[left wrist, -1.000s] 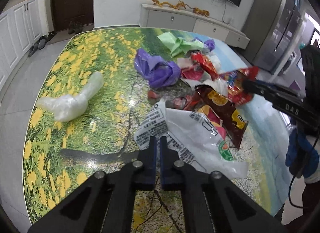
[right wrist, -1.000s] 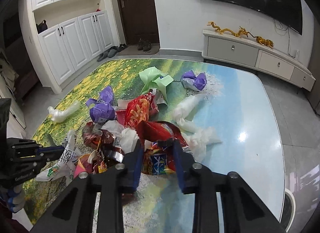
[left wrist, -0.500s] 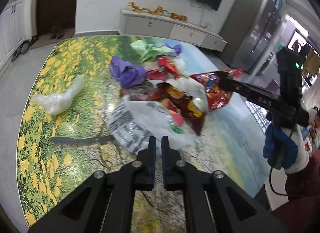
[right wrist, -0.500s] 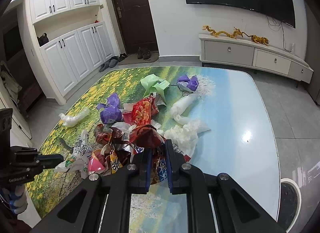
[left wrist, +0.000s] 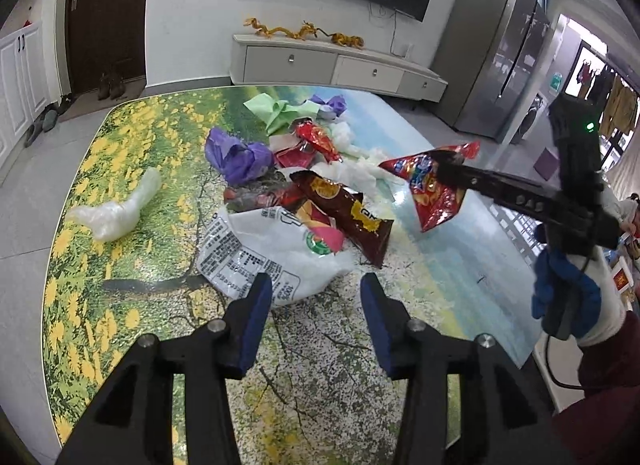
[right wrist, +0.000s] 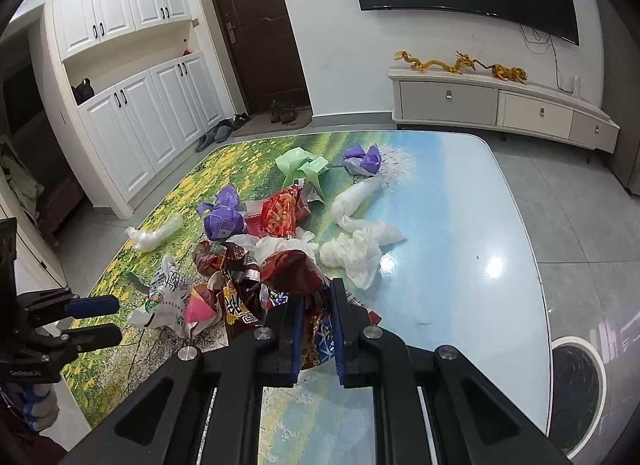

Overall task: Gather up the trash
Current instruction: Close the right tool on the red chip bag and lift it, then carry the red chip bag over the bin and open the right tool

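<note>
A pile of trash lies on the printed table. It holds a white printed plastic bag, a brown snack packet, a purple bag, a green bag and white tissues. My right gripper is shut on a red snack wrapper and holds it above the table. It also shows in the left wrist view. My left gripper is open and empty, just in front of the white bag; it also shows in the right wrist view.
A clear plastic bag lies apart at the table's left. A round bin stands on the floor beside the table's right edge. A TV cabinet and a fridge stand behind.
My left gripper has opened and drawn back from the white bag. My right gripper has closed on the red wrapper and lifted it off the pile.
</note>
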`<state>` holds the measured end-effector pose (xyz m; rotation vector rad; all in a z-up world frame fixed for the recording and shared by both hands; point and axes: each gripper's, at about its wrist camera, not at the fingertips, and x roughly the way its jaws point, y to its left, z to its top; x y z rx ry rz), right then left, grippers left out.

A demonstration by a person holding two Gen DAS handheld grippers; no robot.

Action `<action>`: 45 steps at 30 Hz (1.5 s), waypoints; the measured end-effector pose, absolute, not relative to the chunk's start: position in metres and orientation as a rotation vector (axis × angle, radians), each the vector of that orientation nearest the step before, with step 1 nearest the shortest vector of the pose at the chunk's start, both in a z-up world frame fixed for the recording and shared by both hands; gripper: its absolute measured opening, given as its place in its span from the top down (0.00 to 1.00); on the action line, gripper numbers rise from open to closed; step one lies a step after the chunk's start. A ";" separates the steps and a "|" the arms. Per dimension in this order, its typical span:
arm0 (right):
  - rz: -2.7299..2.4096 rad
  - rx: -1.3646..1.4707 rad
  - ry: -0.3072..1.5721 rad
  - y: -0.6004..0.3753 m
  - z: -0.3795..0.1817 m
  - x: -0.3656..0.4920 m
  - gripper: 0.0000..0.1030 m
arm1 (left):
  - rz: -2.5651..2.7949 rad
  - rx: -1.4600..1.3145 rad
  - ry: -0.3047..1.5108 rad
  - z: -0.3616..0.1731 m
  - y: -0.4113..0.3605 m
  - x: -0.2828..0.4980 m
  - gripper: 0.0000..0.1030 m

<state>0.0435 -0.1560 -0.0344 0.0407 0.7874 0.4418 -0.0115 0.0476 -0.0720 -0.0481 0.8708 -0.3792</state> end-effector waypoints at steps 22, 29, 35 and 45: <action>0.332 0.144 0.675 -0.240 -0.004 0.017 0.88 | -0.420 0.019 0.739 -0.009 -0.010 0.024 0.92; 0.063 0.241 0.672 -0.353 -0.021 0.008 0.88 | -0.735 0.085 0.789 0.000 -0.158 0.068 0.92; -0.141 0.310 0.799 -0.441 -0.083 0.014 0.88 | -0.916 0.144 0.951 -0.042 -0.289 0.107 0.89; -0.284 0.393 0.943 -0.518 -0.158 0.021 0.65 | -1.018 0.141 1.152 -0.113 -0.395 0.146 0.73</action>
